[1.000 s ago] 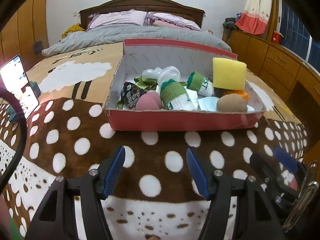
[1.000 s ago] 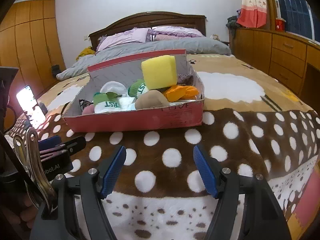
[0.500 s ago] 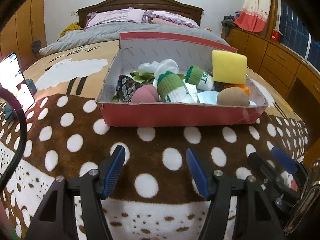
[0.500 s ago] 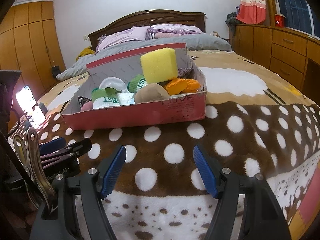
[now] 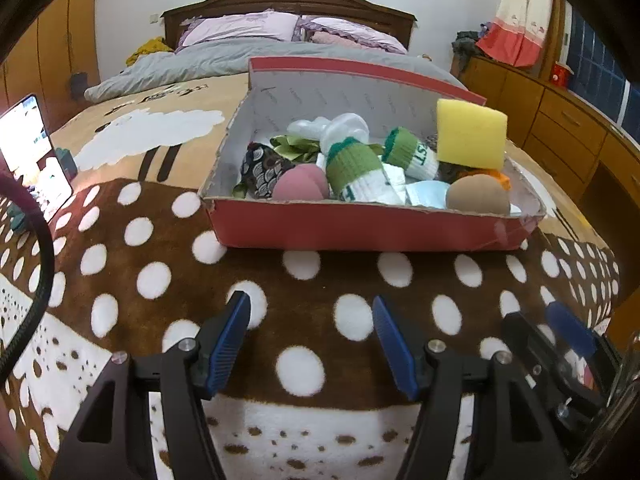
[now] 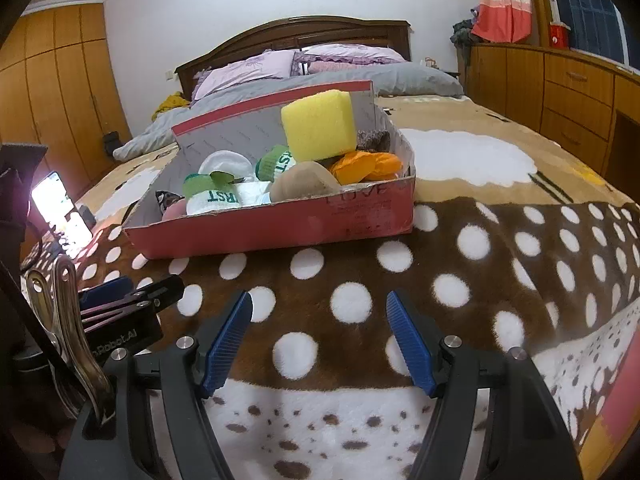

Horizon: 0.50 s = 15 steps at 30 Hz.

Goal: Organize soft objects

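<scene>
A red cardboard box [image 5: 360, 230] [image 6: 280, 228] sits on the spotted brown blanket [image 5: 160, 280], filled with soft items: a yellow sponge [image 5: 470, 140] [image 6: 318, 126], green-and-white rolled socks [image 5: 354, 170] [image 6: 210, 196], a pink puff [image 5: 300, 188], a tan puff [image 5: 478, 198] [image 6: 306, 180], an orange cloth [image 6: 366, 166] and a patterned pouch [image 5: 262, 168]. My left gripper [image 5: 310, 320] hovers open over the blanket in front of the box, with nothing between its blue pads. To its right my right gripper [image 6: 318, 316] is open and holds nothing.
A lit phone [image 5: 34, 152] [image 6: 62, 210] stands on the bed at the left. Pillows [image 5: 240, 28] and a grey duvet [image 5: 180, 64] lie at the headboard. Wooden drawers [image 5: 568, 128] run along the right; wardrobes [image 6: 60, 92] stand at the left.
In the left wrist view the box has drifted slightly left and looms a little larger. In the right wrist view the box sits a touch lower. Both grippers stay open alike.
</scene>
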Tool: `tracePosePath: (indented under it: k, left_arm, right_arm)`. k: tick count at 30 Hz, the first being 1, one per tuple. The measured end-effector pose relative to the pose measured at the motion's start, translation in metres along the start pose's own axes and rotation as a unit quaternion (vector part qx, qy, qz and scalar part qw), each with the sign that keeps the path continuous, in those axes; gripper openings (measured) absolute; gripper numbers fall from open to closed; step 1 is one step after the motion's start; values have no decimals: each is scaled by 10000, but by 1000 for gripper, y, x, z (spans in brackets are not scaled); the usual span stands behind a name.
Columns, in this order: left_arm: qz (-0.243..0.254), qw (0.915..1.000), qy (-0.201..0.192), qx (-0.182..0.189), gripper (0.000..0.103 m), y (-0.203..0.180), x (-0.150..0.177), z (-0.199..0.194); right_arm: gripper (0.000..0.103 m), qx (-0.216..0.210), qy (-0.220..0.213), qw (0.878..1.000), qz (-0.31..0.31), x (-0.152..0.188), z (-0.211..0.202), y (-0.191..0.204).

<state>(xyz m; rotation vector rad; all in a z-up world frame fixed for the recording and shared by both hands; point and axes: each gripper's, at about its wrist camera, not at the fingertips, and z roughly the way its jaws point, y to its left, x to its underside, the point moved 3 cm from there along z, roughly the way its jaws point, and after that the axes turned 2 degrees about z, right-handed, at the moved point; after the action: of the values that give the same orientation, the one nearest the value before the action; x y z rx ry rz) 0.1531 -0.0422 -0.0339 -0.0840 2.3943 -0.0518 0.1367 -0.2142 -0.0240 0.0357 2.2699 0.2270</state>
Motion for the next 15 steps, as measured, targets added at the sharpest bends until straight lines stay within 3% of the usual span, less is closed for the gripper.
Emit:
tracePosePath:
  k: [15]
  left_arm:
    - [53,9999,-137,-83,67,-1,-1,-4]
  right_arm:
    - [72,14,-9,10000,4,0,0,1]
